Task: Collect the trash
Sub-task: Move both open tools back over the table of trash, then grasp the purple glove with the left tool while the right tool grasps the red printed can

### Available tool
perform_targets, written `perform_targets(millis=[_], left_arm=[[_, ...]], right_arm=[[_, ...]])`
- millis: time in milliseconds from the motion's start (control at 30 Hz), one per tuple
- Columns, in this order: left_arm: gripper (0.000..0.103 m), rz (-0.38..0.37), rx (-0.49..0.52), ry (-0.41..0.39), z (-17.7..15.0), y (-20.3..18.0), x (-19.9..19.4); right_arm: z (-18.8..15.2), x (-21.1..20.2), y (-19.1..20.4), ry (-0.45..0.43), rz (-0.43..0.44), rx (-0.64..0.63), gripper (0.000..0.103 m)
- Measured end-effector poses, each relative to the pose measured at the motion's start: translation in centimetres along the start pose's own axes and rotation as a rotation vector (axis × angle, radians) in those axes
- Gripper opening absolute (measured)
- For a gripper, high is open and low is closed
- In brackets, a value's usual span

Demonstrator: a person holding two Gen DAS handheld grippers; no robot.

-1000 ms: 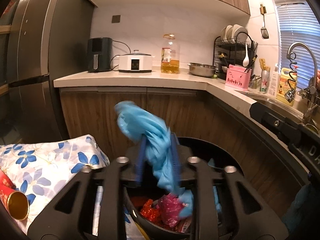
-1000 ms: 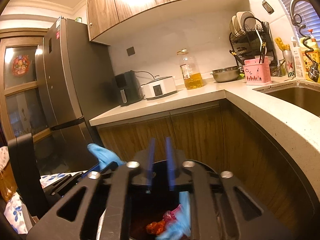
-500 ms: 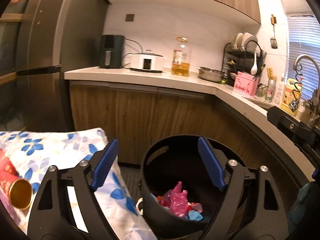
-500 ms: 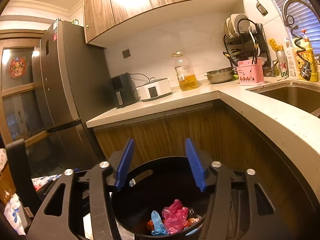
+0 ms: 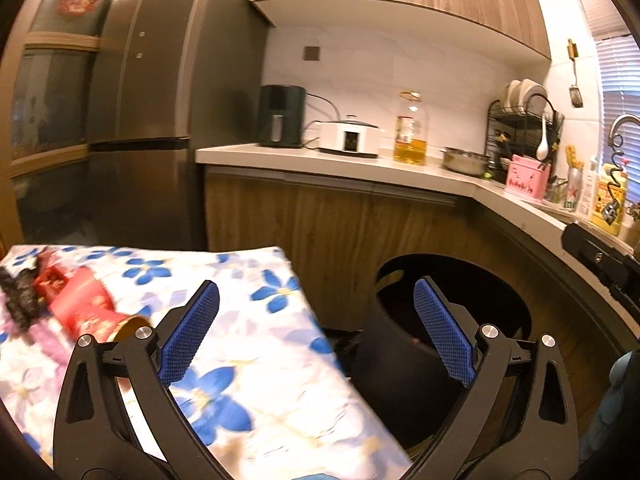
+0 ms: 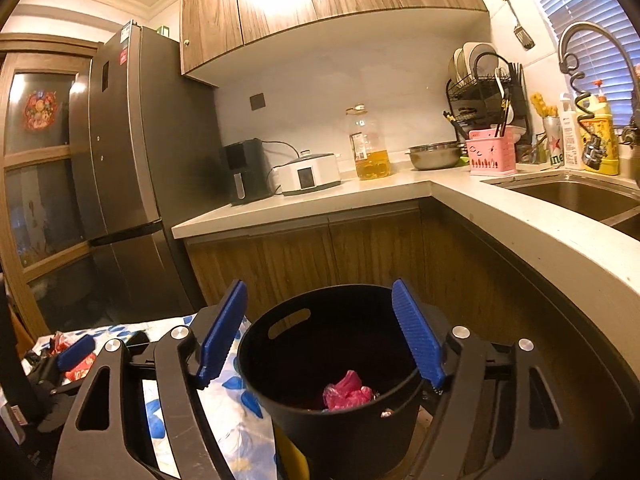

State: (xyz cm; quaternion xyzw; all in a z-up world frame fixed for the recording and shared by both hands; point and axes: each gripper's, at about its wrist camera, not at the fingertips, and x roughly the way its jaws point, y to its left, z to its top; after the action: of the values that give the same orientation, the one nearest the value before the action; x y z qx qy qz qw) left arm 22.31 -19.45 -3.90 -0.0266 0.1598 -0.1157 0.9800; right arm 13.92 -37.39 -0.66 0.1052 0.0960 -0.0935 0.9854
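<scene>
Left wrist view: the left gripper [image 5: 316,330] hangs over the edge of a bench covered with a flowered cloth [image 5: 248,360], beside a black bin [image 5: 404,364] on the floor. Its blue fingers [image 5: 188,330] have just been opening and now stand wide apart with nothing between them. Rubbish remains to be cleared: a red paper cup [image 5: 90,312] lies on its side on the cloth, with what looks like a red wrapper [image 5: 50,278] and a dark scrap [image 5: 16,300] just beyond it, though motion blur makes those two hard to name. The collecting appears partly done, with at least these pieces left.

Right wrist view: the right gripper [image 6: 320,334] points down into the mouth of the same bin [image 6: 288,384], which stands below the kitchen counter [image 6: 520,236]. Its fingers [image 6: 418,338] have likewise just been opening and are well apart, framing the bin's rim without touching it and holding nothing. Inside the bin a crumpled pink bag [image 6: 346,390] lies at the bottom with other small bits around it, so some rubbish is already in. At the left, the red items [image 6: 78,362] lie on the cloth, partly hidden by the other gripper.
</scene>
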Motion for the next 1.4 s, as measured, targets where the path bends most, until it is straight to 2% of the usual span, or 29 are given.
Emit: perform_targets(millis=[267,533,900,1167,1233,1400], left_arm=[[0.096,0.080,-0.037,-0.006,-1.7,4.2,-3.9],[0.096,0.217,-0.057,-0.035,-3.4,9.3,-7.2],[0.096,0.337,-0.111,-0.012,-6.2,15.7,-7.4],[0.096,0.344,-0.136,0.032,-6.8,18.1,-5.4],[0.093,0.340,-0.144,0.045,-6.9,18.4,-4.8],[0.071,0.303,-0.173,0.139,-7.5,19.4,-2.6]], right_arm=[[-1.5,-2.2,2.0,-0.004,0.005,0.010,0.073],[-3.2,-2.8,5.3,0.025,0.068,-0.004,0.073],[-6.5,-1.1,11.1,0.116,0.174,-0.048,0.073],[-7.9,0.5,15.0,0.149,0.253,-0.077,0.073],[-8.3,1.1,15.9,0.159,0.271,-0.079,0.073],[-9.0,2.4,17.9,0.181,0.312,-0.098,0.072]])
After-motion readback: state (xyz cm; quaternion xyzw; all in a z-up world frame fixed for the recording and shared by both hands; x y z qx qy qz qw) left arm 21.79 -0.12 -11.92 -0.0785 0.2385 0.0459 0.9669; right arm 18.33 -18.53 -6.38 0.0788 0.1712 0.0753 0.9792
